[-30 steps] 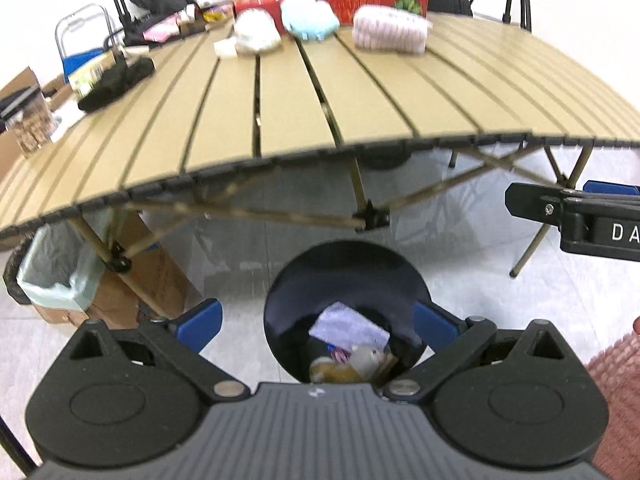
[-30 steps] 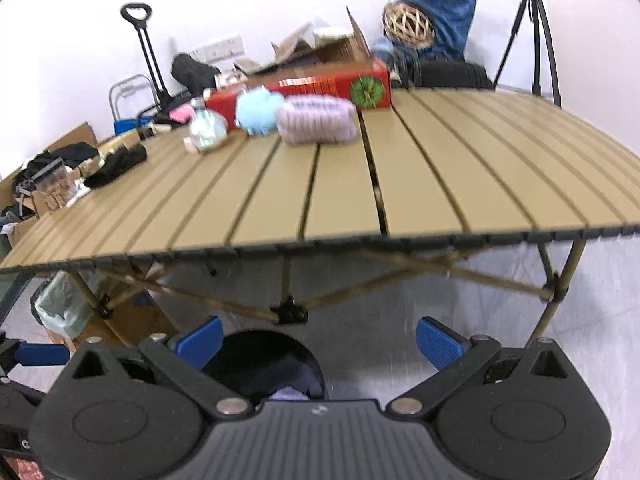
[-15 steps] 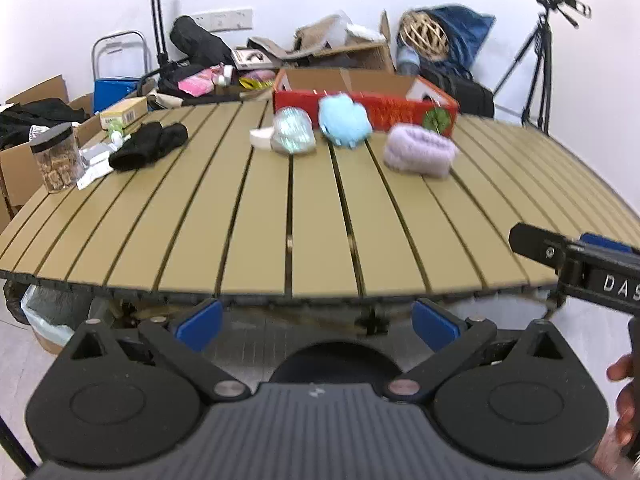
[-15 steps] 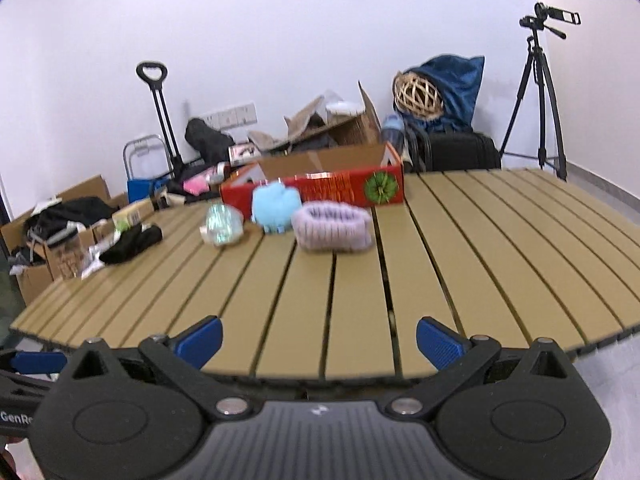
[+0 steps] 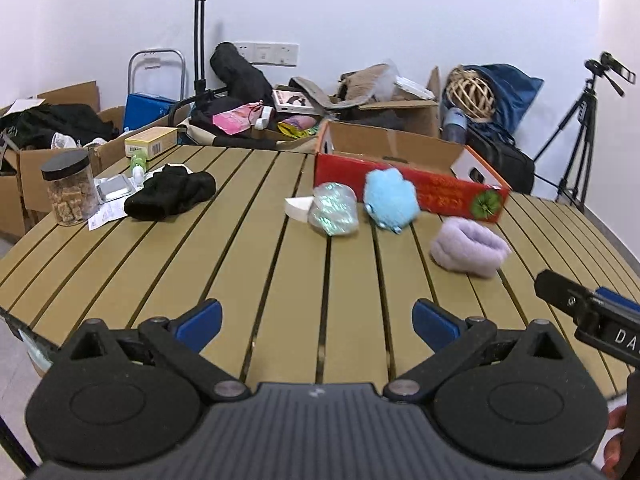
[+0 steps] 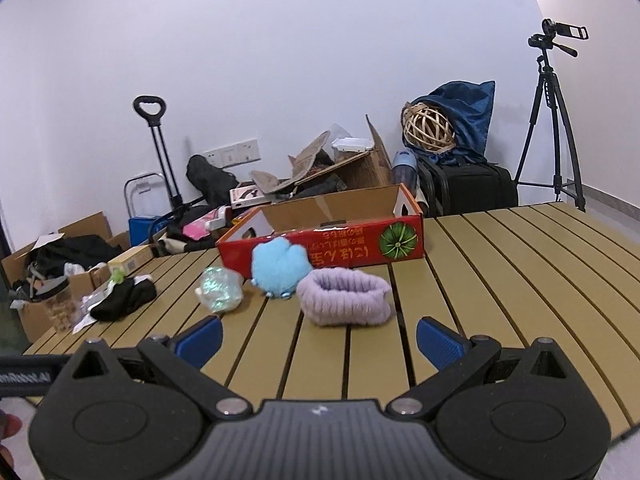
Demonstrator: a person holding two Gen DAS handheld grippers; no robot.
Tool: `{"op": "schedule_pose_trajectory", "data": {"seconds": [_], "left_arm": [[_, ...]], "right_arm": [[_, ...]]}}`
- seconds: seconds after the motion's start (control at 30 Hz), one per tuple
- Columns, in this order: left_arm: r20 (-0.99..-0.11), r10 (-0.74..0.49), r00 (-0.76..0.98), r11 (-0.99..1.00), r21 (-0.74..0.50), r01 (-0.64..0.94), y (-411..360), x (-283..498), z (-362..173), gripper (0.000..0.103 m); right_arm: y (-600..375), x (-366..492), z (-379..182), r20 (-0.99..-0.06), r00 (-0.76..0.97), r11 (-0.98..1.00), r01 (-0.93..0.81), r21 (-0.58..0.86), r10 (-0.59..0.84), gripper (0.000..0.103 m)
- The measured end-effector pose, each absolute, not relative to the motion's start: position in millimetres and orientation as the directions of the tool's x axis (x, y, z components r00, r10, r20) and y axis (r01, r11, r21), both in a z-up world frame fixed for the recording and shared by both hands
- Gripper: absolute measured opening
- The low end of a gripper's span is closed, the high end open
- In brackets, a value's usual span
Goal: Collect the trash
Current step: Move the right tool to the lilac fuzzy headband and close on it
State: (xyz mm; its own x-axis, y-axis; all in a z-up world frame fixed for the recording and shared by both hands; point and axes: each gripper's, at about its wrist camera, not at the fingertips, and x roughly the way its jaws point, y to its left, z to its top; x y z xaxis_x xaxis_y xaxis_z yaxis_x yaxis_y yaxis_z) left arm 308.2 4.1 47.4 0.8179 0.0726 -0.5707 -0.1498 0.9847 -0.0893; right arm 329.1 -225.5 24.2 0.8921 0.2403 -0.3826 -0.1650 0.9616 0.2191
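Note:
A crumpled iridescent wrapper (image 5: pixel 334 209) lies mid-table on the slatted tan table (image 5: pixel 224 264), with a white wedge of paper (image 5: pixel 298 205) touching its left side. It also shows in the right wrist view (image 6: pixel 219 289). My left gripper (image 5: pixel 317 320) is open and empty above the table's near edge. My right gripper (image 6: pixel 318 338) is open and empty, just short of a lilac knitted band (image 6: pixel 345 297). The right gripper's body shows at the right edge of the left wrist view (image 5: pixel 592 314).
A blue plush toy (image 5: pixel 390 197), the lilac band (image 5: pixel 468 246) and a red cardboard box (image 5: pixel 408 178) sit at the back right. Black cloth (image 5: pixel 170 194), a jar (image 5: pixel 70 188) and papers (image 5: pixel 108 204) lie at the left. Boxes, a trolley and a tripod (image 6: pixel 552 120) stand behind.
Both grippers rose from below the table edge, over a black bin holding trash, to above the tabletop. Both stayed open and empty.

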Motion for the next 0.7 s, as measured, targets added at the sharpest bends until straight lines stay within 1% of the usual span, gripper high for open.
{"op": "schedule_pose_trajectory", "data": {"seconds": [0.1,0.17,0.27,0.43,0.6,0.7], "left_arm": [[-0.556,0.090,0.826,0.982,-0.087,-0.166,8,323,51,0.103],[-0.540,0.110,0.834,0.980,-0.082,-0.182,10,332,53,0.103],[-0.511,0.123,0.851,0.977,-0.086,-0.194,13,345,55,0.103],[-0.490,0.147,0.859,0.971,-0.094,-0.220,18,368,46,0.103],[-0.495,0.156,0.855,0.965,-0.110,-0.240,23,384,33,0.103],[-0.494,0.164,0.854,0.963,-0.108,-0.247,25,389,27,0.103]], "right_arm": [[-225,348,18,-0.362,0.906,0.965,-0.144,0.220,0.218,0.103],[-222,360,13,-0.366,0.909,0.970,-0.128,0.209,0.198,0.103],[-216,382,8,-0.383,0.901,0.970,-0.130,0.207,0.203,0.103],[-201,414,-1,-0.415,0.889,0.976,-0.131,0.176,0.194,0.103],[-189,443,-11,-0.439,0.882,0.980,-0.107,0.166,0.171,0.103],[-188,461,-16,-0.473,0.872,0.983,-0.051,0.176,0.130,0.103]]}}
